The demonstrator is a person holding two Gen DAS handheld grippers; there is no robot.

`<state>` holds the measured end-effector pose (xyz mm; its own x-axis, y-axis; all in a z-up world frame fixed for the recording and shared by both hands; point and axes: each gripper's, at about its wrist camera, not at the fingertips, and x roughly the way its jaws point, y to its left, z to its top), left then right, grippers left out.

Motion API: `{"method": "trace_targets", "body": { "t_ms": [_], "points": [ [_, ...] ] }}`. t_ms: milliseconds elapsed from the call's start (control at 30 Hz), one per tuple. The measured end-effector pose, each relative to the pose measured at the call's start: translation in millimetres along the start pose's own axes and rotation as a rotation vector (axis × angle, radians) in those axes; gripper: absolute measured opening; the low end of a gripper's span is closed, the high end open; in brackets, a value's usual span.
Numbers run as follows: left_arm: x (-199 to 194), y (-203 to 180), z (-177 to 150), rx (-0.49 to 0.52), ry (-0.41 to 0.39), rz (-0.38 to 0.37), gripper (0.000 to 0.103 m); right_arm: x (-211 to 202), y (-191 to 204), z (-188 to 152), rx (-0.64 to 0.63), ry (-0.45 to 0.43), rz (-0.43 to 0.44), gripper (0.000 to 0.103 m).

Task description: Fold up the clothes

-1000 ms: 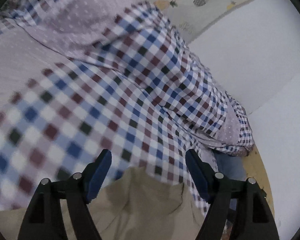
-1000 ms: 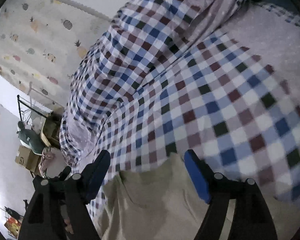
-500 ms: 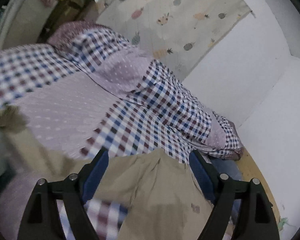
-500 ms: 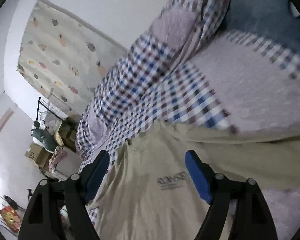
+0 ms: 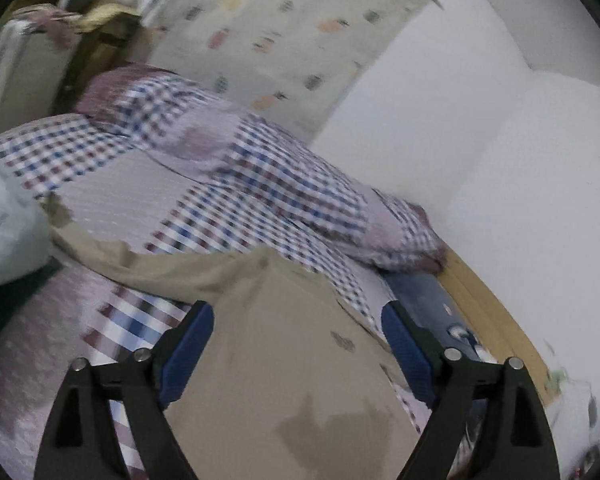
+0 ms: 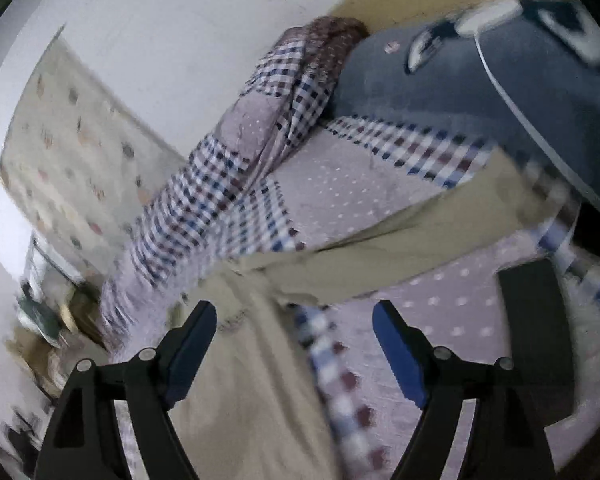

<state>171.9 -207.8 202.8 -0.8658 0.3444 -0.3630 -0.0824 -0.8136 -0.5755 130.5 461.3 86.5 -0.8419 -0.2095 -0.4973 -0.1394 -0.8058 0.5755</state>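
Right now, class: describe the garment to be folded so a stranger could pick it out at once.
Find the bed's checked and dotted quilt. Spread on it lies a khaki T-shirt, the only plain, unpatterned cloth there, with a small dark chest print.

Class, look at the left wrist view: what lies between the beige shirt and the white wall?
In the left wrist view, the checked quilt lies between the beige shirt and the white wall.
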Motion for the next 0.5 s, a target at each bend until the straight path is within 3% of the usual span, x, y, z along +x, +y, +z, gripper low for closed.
{"method": "trace_targets", "body": {
  "t_ms": [100,233,400,500],
  "points": [
    [30.4,-22.8,-17.9,0.064,0.034,-0.005,0.09,2.7,32.5,-3.5,-0.205,0.015,-0.042,0.084],
    [96.1,-47.6,-44.5,0.187,0.084,0.045,0.09,33.7,90.7,-8.1,-0.456,0.051,-0.044,0.084],
    [189.1,-52.5,-81.8,0.356,0.194,0.074,0.09,110.8,173.3,-20.7,-0.788,0.107,-0.047,0.083],
    [220.8,-36.3,-101.0,0.407,0.193,0.158,0.09,179.8,198.3,-25.2,-0.939,0.173,-0.057,0.058]
  ]
}}
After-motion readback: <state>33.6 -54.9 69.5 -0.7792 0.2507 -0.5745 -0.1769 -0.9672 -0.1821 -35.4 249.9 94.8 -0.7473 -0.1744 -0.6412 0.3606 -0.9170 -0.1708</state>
